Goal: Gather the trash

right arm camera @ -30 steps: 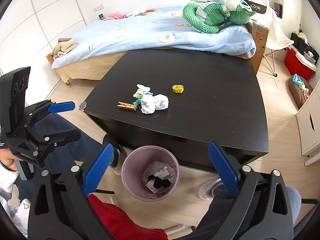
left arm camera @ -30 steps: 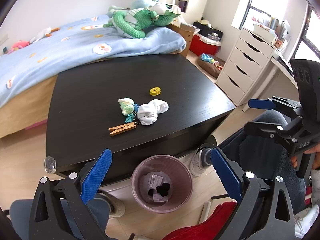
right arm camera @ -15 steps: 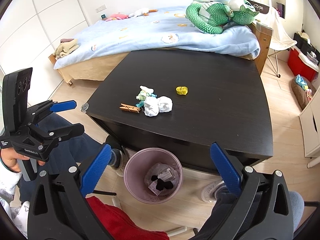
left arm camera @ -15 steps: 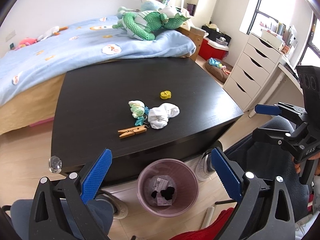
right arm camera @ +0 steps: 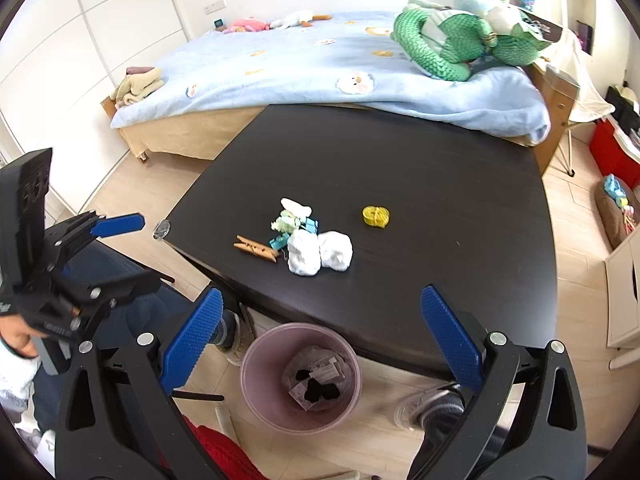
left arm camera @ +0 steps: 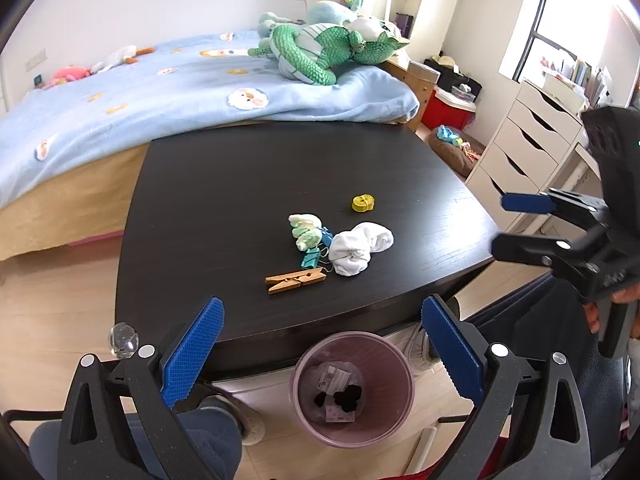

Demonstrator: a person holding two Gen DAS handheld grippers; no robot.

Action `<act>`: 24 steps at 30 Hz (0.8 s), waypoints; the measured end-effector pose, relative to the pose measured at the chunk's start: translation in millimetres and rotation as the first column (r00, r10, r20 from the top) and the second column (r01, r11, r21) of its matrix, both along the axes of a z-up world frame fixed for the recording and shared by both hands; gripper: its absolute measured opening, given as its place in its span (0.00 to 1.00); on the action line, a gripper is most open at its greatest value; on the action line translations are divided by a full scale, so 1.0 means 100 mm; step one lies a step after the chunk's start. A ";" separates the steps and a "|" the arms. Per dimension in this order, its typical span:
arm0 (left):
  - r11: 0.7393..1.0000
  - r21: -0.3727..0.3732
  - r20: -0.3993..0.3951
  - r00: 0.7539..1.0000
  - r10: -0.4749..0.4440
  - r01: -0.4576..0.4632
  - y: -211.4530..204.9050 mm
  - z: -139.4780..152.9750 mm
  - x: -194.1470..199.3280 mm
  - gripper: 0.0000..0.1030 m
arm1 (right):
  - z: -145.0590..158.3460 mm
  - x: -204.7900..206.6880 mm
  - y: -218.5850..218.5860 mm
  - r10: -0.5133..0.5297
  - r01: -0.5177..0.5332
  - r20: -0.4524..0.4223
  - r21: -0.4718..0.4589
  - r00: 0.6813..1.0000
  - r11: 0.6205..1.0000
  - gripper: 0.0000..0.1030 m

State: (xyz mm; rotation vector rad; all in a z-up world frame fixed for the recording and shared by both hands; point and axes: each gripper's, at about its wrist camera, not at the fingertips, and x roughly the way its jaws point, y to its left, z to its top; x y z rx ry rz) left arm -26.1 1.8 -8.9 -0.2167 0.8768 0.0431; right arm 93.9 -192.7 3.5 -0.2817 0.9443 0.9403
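Note:
On the dark table (left arm camera: 240, 184) (right arm camera: 440, 184) lie a white crumpled wad (left arm camera: 358, 248) (right arm camera: 318, 254), a pale green crumpled piece (left arm camera: 306, 230) (right arm camera: 290, 216), a teal binder clip (left arm camera: 312, 258) (right arm camera: 280, 242), a wooden clothespin (left arm camera: 296, 279) (right arm camera: 256, 249) and a small yellow coil (left arm camera: 363, 203) (right arm camera: 376, 216). A pink bin (left arm camera: 352, 388) (right arm camera: 300, 378) with scraps inside stands on the floor at the table's near edge. My left gripper (left arm camera: 320, 352) and right gripper (right arm camera: 320, 340) both hang open and empty above the bin, short of the table's items.
A bed (left arm camera: 120, 92) with a blue cover and a green plush toy (left arm camera: 332, 52) lies behind the table. White drawers (left arm camera: 532, 140) stand on the right. A person's legs and shoes (right arm camera: 228, 332) are beside the bin.
Both grippers have risen and moved a little toward the table, so the items look nearer. Both stay open and empty; nothing on the table has moved.

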 end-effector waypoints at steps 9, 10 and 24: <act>1.000 -0.011 -0.007 1.000 0.017 -0.017 0.08 -0.03 0.03 0.93 | -0.31 0.32 0.54 0.023 -0.026 -0.025 -0.109 0.999 0.994 0.95; 1.000 -0.011 -0.007 1.000 0.018 -0.018 0.08 -0.03 0.04 0.93 | -0.36 0.34 0.58 0.023 -0.026 -0.029 -0.122 0.999 0.992 0.95; 0.999 -0.026 -0.011 1.000 0.022 -0.022 0.12 -0.08 0.09 0.93 | -0.94 0.54 0.98 0.007 -0.035 -0.122 -0.230 0.993 0.972 0.94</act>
